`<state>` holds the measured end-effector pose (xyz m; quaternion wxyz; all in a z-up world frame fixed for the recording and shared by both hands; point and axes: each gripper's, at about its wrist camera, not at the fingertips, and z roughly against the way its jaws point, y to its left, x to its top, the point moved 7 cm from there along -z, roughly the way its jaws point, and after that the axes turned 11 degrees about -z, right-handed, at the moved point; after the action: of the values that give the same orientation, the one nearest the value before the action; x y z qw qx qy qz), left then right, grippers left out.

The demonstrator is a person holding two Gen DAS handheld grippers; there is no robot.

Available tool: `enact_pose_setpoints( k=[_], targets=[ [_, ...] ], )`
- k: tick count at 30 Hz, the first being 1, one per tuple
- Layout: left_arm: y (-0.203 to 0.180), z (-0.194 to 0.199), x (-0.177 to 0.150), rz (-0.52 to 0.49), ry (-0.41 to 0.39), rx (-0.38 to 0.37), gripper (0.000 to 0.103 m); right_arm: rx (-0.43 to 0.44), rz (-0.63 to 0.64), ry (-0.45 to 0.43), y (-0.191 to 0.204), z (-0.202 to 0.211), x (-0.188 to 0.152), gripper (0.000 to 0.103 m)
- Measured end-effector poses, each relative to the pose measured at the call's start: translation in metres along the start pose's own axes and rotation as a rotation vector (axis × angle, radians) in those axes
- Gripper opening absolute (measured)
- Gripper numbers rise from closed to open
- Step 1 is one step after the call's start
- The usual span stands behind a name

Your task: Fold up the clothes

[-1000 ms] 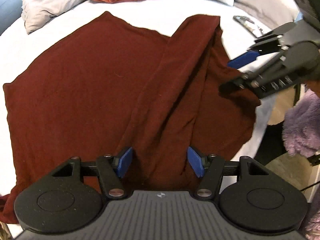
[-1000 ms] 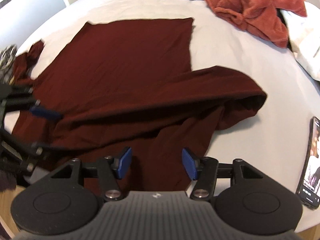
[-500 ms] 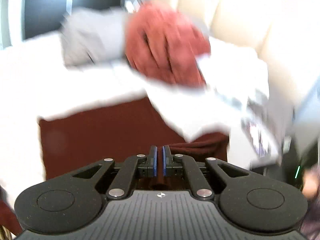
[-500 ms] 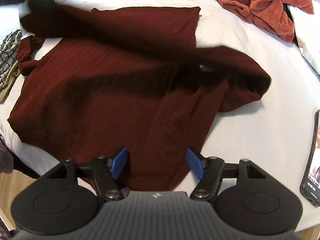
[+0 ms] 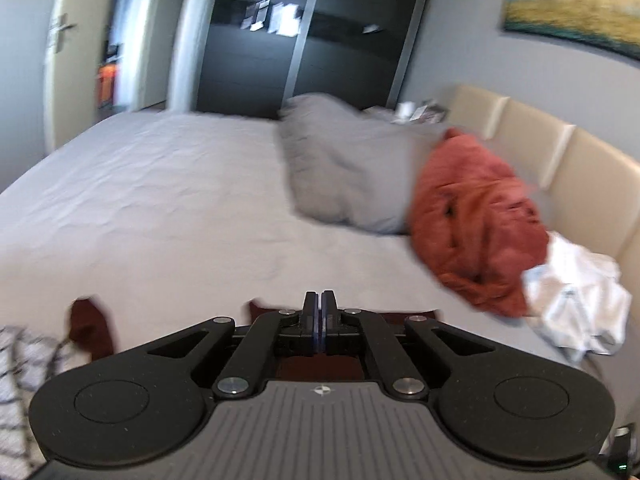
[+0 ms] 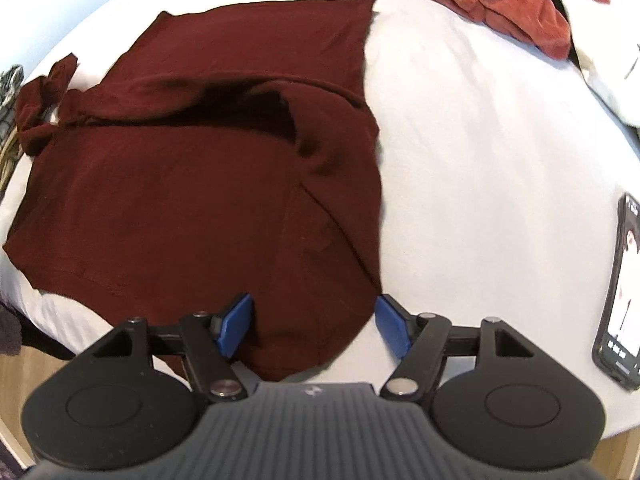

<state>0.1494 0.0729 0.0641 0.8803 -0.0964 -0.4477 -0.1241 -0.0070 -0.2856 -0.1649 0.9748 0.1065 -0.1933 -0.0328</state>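
Note:
A dark red long-sleeved shirt [image 6: 180, 200] lies spread on the white bed [image 6: 480, 140]. One sleeve [image 6: 180, 92] is folded across its chest toward the left, with a raised, shadowed hump in the middle. The other cuff [image 6: 44, 92] is bunched at the left edge. My right gripper [image 6: 312, 316] hovers open over the shirt's near hem, its blue pads apart and clear of the cloth. My left gripper [image 5: 320, 300] is raised and shut, pad against pad, with no cloth showing at the tips. Only strips of the shirt [image 5: 400, 316] show under it.
A phone [image 6: 620, 300] lies on the sheet at the right. A rust-orange garment [image 5: 472, 232], a white garment [image 5: 576, 292] and a grey pillow [image 5: 348, 168] sit by the beige headboard [image 5: 560, 152]. A patterned cloth [image 5: 20, 364] lies at the left edge.
The left gripper shut, rose and tilted up from the shirt toward the room. The sleeve went from the right side across the chest. The right gripper widened slightly and stayed in place.

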Motion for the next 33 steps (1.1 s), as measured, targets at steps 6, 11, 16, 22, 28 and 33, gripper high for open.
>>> enact_pose_setpoints(
  k=[6, 11, 16, 22, 28, 33],
  targets=[
    [-0.026, -0.029, -0.044, -0.149, 0.154, -0.054, 0.001, -0.008, 0.029, -0.015, 0.011, 0.008, 0.002, 0.072],
    [-0.06, -0.044, -0.085, -0.305, 0.248, -0.103, 0.013, 0.0, 0.041, -0.087, 0.016, 0.018, 0.02, 0.07],
    [-0.094, -0.066, -0.124, -0.469, 0.312, -0.125, 0.023, 0.007, 0.027, -0.136, 0.015, 0.017, 0.037, 0.051],
    [-0.118, -0.097, -0.163, -0.603, 0.385, -0.129, 0.025, -0.013, 0.047, -0.179, 0.004, 0.008, 0.054, 0.05],
    [-0.117, -0.124, -0.172, -0.6, 0.427, -0.091, 0.025, -0.061, 0.147, -0.187, 0.01, -0.007, 0.065, 0.024],
    [-0.113, -0.128, -0.153, -0.542, 0.401, -0.076, 0.005, -0.024, 0.051, -0.198, -0.006, 0.005, 0.073, 0.012]
  ],
)
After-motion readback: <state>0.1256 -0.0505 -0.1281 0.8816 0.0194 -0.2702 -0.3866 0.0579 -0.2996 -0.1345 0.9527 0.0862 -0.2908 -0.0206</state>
